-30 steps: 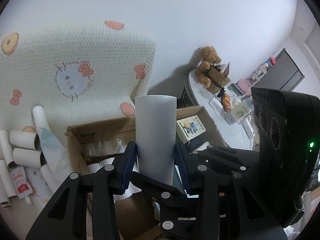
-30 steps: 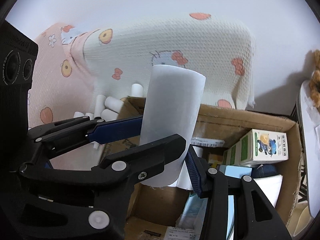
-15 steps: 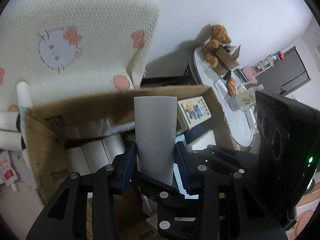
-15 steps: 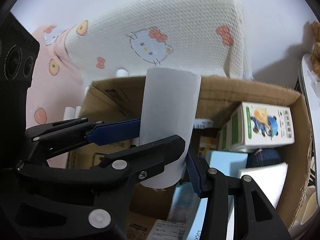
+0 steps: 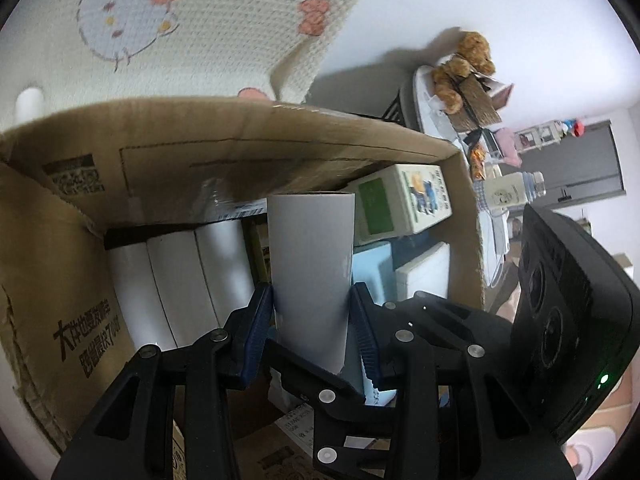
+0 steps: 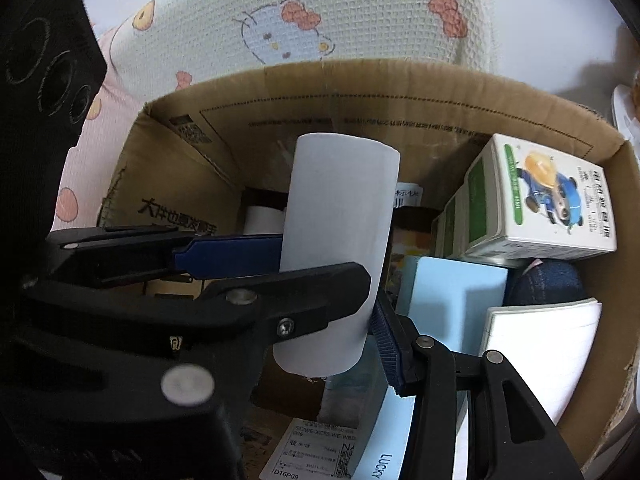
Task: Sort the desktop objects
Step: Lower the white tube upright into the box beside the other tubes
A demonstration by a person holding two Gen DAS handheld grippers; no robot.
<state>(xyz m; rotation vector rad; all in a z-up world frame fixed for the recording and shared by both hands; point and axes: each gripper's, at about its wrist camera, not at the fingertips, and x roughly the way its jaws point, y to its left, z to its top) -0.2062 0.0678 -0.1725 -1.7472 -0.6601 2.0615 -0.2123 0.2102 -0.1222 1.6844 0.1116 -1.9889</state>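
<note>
White cardboard tubes are what both hands carry, each poised over the open brown cardboard box [image 5: 168, 168].

In the left wrist view, three matching white tubes [image 5: 180, 280] already lie side by side at centre left against the box's left wall, so that corner looks like the tubes' place. At centre, the left gripper [image 5: 312, 320] clamps its blue pads [image 5: 256, 316] on the lower part of an upright white tube [image 5: 310, 264], just right of the stored row and probably lined up to join it. Further right, a green-and-white printed carton [image 5: 404, 200] and a pale blue flat box [image 5: 374, 264] fill the other side.

In the right wrist view, the box's left wall with black printing [image 6: 176, 184] sits at centre left. The right gripper [image 6: 332, 292] squeezes a second white tube [image 6: 340, 248] at centre, tilted slightly, held low on its length so the free end leads into the box. To the right lie the carton [image 6: 536, 208] and a white book block [image 6: 540, 352], leaving the left part free for tubes.
</note>
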